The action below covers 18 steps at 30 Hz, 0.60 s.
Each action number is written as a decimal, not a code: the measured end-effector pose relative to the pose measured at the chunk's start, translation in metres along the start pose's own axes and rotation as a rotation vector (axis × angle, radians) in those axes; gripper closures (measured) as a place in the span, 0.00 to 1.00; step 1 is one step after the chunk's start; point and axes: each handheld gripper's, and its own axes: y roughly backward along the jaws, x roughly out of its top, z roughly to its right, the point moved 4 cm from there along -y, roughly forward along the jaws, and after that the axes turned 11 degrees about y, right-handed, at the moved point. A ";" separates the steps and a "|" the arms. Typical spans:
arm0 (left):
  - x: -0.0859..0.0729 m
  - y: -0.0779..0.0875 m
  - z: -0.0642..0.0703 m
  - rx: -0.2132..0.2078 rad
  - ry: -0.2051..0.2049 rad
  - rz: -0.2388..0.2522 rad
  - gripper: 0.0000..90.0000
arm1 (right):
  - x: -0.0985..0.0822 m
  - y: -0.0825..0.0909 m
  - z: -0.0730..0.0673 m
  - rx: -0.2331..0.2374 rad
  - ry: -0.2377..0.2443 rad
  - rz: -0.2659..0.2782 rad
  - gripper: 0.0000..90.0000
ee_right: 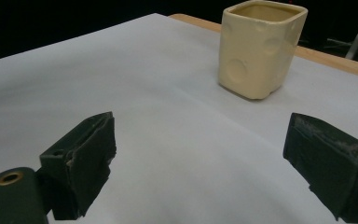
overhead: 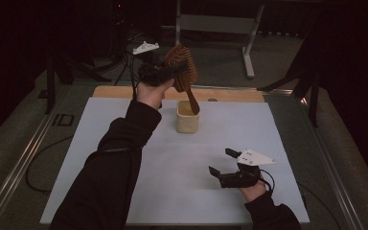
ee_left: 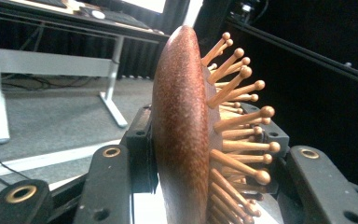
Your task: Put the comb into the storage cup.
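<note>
A wooden hairbrush [overhead: 181, 67] with peg bristles hangs handle-down at the back of the table. My left gripper [overhead: 174, 72] is shut on its oval head, raised above the table. In the left gripper view the brush's red-brown back [ee_left: 179, 116] stands between the jaws of my left gripper [ee_left: 205, 163], bristles to the right. The handle's tip is at the mouth of a cream square cup [overhead: 188, 120]; I cannot tell whether it is inside. My right gripper [overhead: 222, 161] rests low at the front right, open with nothing in it. From my right gripper [ee_right: 205, 163] the cup [ee_right: 258, 46] stands ahead.
A white sheet [overhead: 124, 143] covers the table, and a wooden strip [overhead: 124, 92] shows along its back edge. A metal-framed bench [overhead: 215, 24] stands on the floor behind. Cables trail off the table's left side.
</note>
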 end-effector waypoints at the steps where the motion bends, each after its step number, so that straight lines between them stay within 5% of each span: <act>1: 0.001 -0.001 -0.001 0.001 0.000 0.005 0.60 | 0.000 0.000 0.000 0.001 0.002 0.004 0.10; 18: -0.015 -0.025 -0.022 0.086 0.003 0.021 0.60 | 0.001 0.000 -0.001 0.007 0.005 0.006 0.10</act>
